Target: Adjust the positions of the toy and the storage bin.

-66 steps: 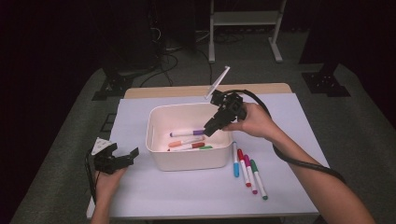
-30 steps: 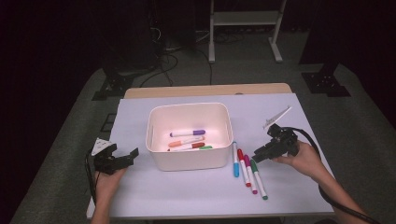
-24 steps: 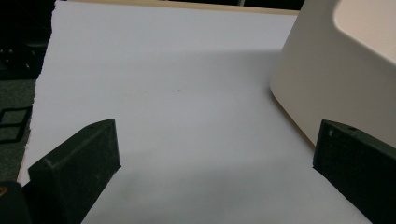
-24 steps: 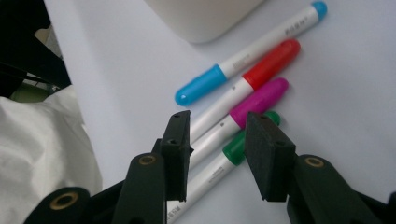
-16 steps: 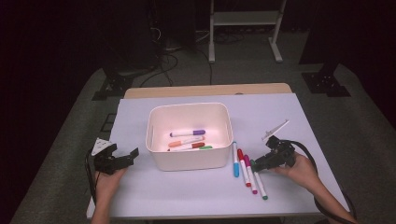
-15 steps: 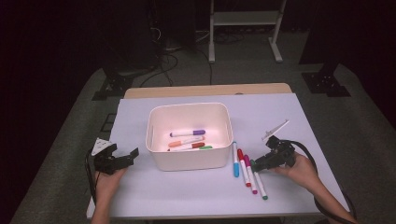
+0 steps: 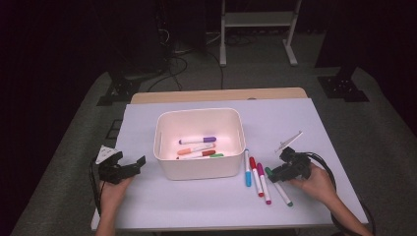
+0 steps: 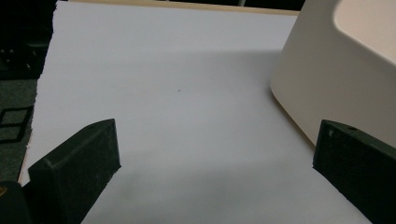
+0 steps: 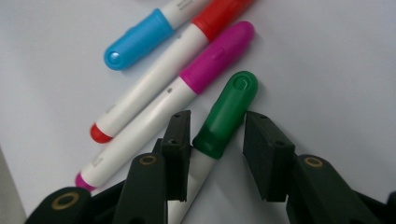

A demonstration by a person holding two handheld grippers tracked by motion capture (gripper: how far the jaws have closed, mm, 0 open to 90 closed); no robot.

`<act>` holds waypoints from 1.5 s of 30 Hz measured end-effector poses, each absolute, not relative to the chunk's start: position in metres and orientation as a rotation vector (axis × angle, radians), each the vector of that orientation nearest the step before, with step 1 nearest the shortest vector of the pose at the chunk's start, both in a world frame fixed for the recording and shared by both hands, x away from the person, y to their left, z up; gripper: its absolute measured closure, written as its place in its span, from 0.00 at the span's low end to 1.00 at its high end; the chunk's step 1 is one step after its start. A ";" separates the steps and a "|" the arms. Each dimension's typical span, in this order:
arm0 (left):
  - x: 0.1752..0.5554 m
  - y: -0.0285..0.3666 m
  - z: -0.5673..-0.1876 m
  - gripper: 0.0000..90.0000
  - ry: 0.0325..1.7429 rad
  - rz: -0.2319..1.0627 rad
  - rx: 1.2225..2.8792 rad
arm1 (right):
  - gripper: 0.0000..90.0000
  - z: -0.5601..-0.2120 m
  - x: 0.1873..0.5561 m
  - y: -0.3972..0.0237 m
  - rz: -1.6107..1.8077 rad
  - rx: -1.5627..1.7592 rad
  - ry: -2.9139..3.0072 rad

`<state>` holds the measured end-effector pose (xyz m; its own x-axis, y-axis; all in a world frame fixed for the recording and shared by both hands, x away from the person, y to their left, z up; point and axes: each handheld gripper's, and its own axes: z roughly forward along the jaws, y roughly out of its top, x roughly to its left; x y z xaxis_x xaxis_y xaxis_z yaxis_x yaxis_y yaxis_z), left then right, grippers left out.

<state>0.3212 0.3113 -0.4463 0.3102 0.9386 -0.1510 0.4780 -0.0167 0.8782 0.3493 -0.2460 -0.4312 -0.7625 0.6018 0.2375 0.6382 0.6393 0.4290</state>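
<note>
Now right gripper [image 9: 217, 154] closing, astride green marker [image 9: 226, 114], left pad touching.

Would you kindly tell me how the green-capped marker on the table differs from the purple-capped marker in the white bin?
The green-capped white marker lies on the table beside other markers, between the right gripper's fingers; the purple-capped white marker lies inside the white plastic bin, away from both grippers. Their caps differ in colour. Both have white barrels and lie flat.

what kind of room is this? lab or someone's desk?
Likely a lab or recording studio, not a home desk: black backdrop around the table, cables trailing over the grey floor, and a metal stand behind. The person works with handheld grippers, the right gripper over a green marker.
</note>
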 end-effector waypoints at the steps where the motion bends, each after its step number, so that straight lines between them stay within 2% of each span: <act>1: 0.321 0.311 -0.446 0.00 1.307 0.620 1.644 | 0.69 -0.431 0.349 -0.249 -0.767 -1.061 -2.786; 5: 0.321 0.311 -0.446 0.00 1.308 0.620 1.646 | 0.71 -0.431 0.348 -0.261 -0.766 -1.099 -2.796; 12: 0.322 0.310 -0.446 0.00 1.306 0.619 1.648 | 0.80 -0.430 0.343 -0.280 -0.784 -1.182 -2.798; 19: 0.322 0.310 -0.447 0.00 1.308 0.618 1.643 | 0.80 -0.431 0.341 -0.276 -0.732 -1.181 -2.874; 28: 0.322 0.311 -0.447 0.00 1.309 0.619 1.648 | 0.81 -0.430 0.352 -0.292 -0.841 -1.206 -2.681; 45: 0.322 0.311 -0.446 0.00 1.308 0.623 1.645 | 0.81 -0.367 0.367 -0.293 -1.011 -1.095 -2.621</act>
